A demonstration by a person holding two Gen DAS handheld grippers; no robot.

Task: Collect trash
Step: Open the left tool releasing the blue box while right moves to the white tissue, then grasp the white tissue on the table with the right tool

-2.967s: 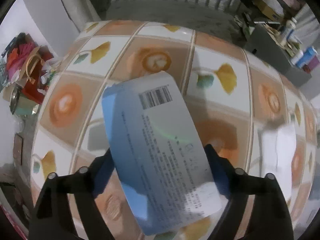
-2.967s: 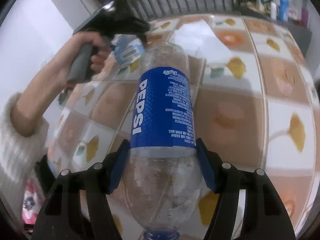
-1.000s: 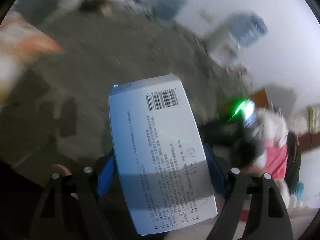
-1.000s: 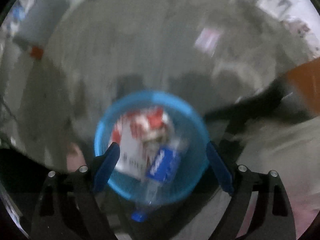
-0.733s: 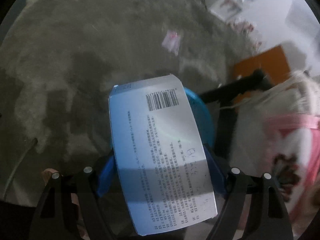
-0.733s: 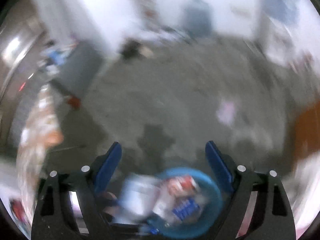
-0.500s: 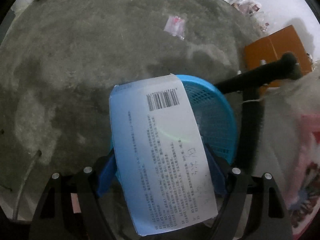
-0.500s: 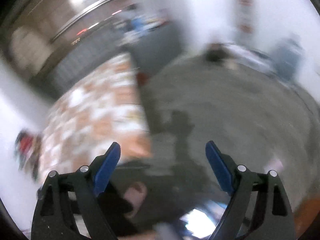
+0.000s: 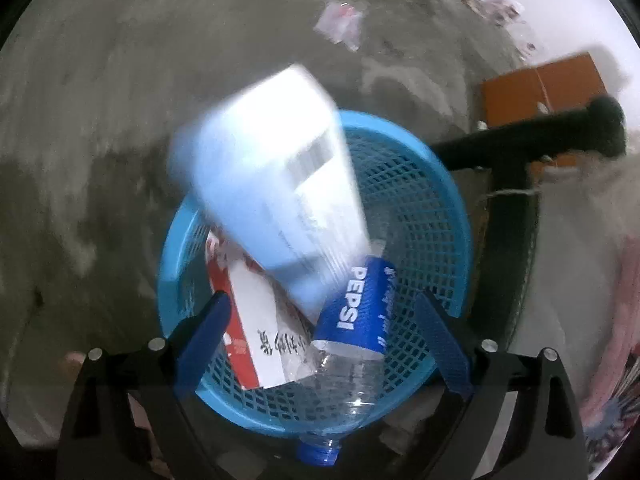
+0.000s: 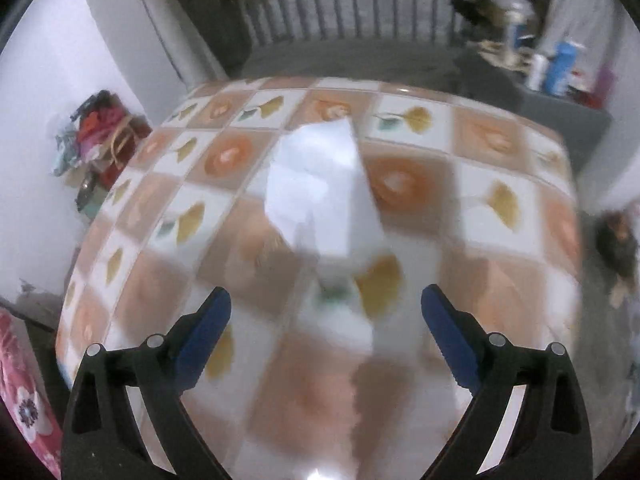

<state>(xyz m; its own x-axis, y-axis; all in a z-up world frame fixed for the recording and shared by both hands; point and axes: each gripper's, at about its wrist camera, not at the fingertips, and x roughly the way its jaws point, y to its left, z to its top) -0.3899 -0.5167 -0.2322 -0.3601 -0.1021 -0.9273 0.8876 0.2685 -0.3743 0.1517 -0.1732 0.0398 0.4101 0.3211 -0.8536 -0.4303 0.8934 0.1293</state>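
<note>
In the left wrist view the left gripper (image 9: 320, 334) hangs over a blue mesh basket (image 9: 424, 184) that stands on the grey floor, and its jaws are opening with nothing pressed between the pads. The pale blue box (image 9: 276, 196) is motion-blurred, clear of both pads and beyond the fingertips, over the far-left part of the basket's mouth — by my reading it is dropping in rather than being held. Already in the basket lie a Pepsi bottle (image 9: 354, 312), cap toward the camera, and a red and white carton (image 9: 250, 328) leaning on the left wall, so a good part of the collecting looks done. A pinkish scrap (image 9: 340, 26) lies on the floor well beyond the basket; whether it counts as trash to be gathered I cannot tell. In the right wrist view the right gripper (image 10: 322, 334) points down at a table with a flower-patterned cloth (image 10: 500, 208), its jaws opening and empty. White crumpled paper (image 10: 320, 188) lies on the cloth ahead of the fingertips, roughly centred on the gap between them but apart from both pads — the blur leaves its edges unclear. That paper seems to be what remains on the table, so the task is well along but not finished.
</note>
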